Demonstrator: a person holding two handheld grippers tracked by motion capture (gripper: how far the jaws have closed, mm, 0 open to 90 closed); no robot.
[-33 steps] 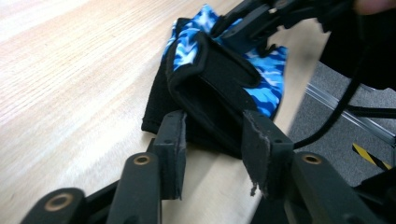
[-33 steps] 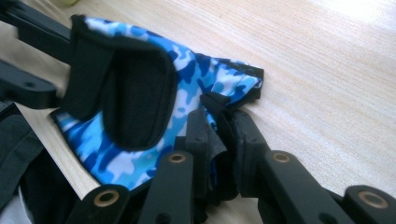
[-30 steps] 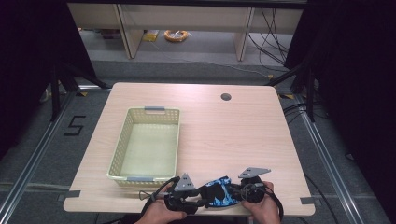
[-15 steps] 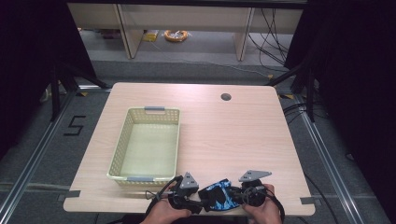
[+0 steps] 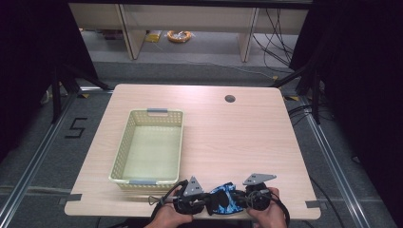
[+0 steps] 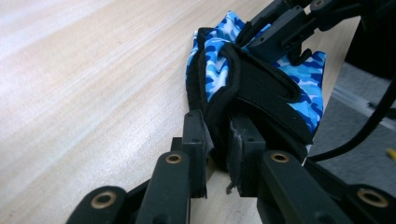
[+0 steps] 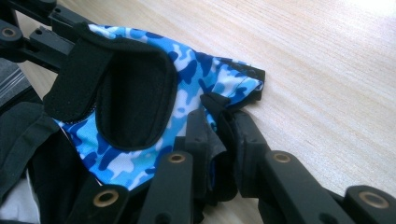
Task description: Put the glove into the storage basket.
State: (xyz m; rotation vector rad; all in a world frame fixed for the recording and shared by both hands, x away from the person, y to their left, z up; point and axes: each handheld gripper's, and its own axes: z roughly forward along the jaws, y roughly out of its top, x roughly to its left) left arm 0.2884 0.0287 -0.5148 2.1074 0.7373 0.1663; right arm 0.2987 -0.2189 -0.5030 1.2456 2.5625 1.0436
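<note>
A blue camouflage glove point(image 5: 225, 199) with a black strap lies at the table's front edge, stretched between both grippers. My left gripper point(image 5: 205, 205) has just been closing, and its pads now pinch the glove's black cuff edge point(image 6: 219, 100). In the left gripper view that gripper point(image 6: 217, 125) has the glove point(image 6: 215, 51) between its jaws, and the right gripper point(image 6: 280, 28) holds the far end. My right gripper point(image 5: 242, 201) is shut on the other edge. The right gripper view shows it point(image 7: 219, 122) clamping the glove point(image 7: 196, 65), with the left gripper point(image 7: 39, 32) beyond.
A pale yellow mesh basket point(image 5: 122, 147) with nothing in it stands on the left half of the wooden table point(image 5: 247, 137). A round cable hole point(image 5: 230, 99) sits near the far edge. Hands point(image 5: 266, 216) hold the grippers right at the front edge.
The left gripper has shifted slightly at the glove's left end and its jaws have come together on the fabric. The right gripper and the glove stayed in place.
</note>
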